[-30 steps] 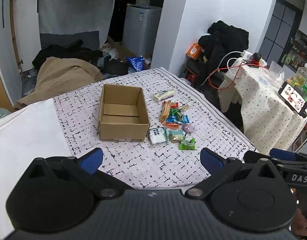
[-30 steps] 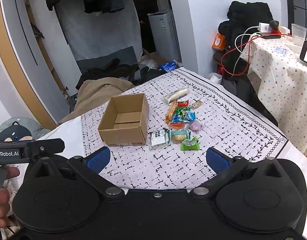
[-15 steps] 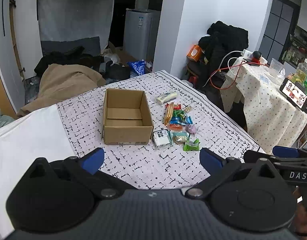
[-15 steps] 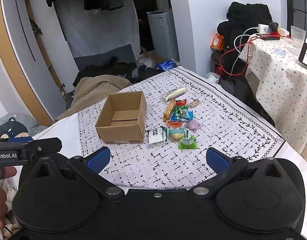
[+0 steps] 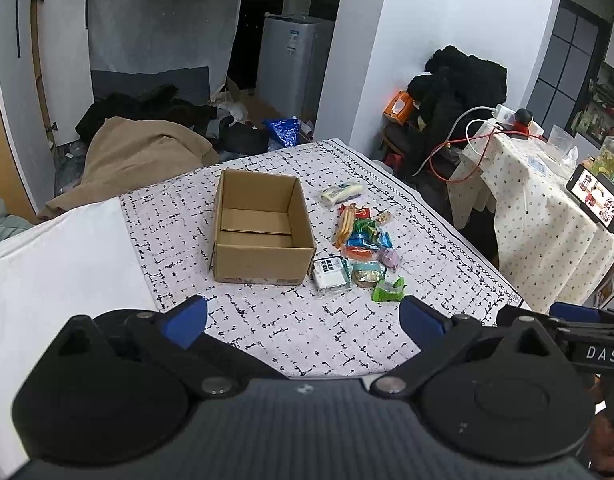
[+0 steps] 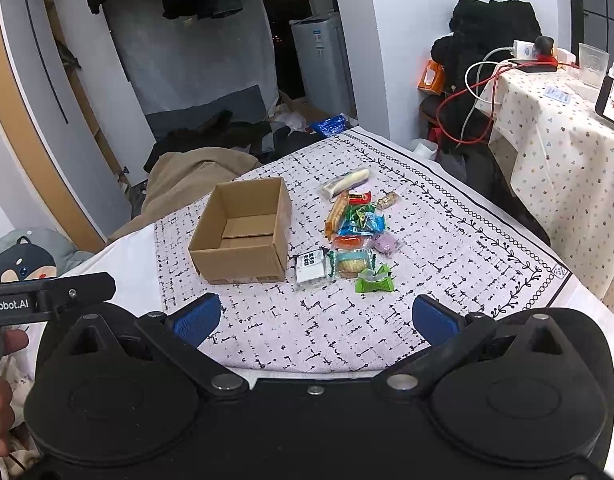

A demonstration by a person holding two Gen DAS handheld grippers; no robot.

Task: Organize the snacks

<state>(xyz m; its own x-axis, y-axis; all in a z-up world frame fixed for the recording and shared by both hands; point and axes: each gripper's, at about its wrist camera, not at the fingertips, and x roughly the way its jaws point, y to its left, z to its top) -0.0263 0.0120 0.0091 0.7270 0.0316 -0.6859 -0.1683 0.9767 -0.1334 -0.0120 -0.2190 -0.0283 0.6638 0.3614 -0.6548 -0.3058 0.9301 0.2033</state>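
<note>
Bare cloth (image 5: 307, 332) before box (image 5: 263, 256)

You can read "DAS" in white on the right hand-held gripper (image 5: 599, 354) | ".nRobot.AI" – cut off at the frame edge – on the left hand-held gripper (image 6: 47, 300) | white snack packet (image 6: 311, 266) carries dark print, too small for you to read

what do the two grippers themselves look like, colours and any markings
Both are matte black with two round disc housings and angled linkage bars joined by silver bolts. The left gripper and right gripper each carry blue finger pads. White lettering shows on side bars: "DAS" in the left view, "nRobot.AI" in the right view.
</note>
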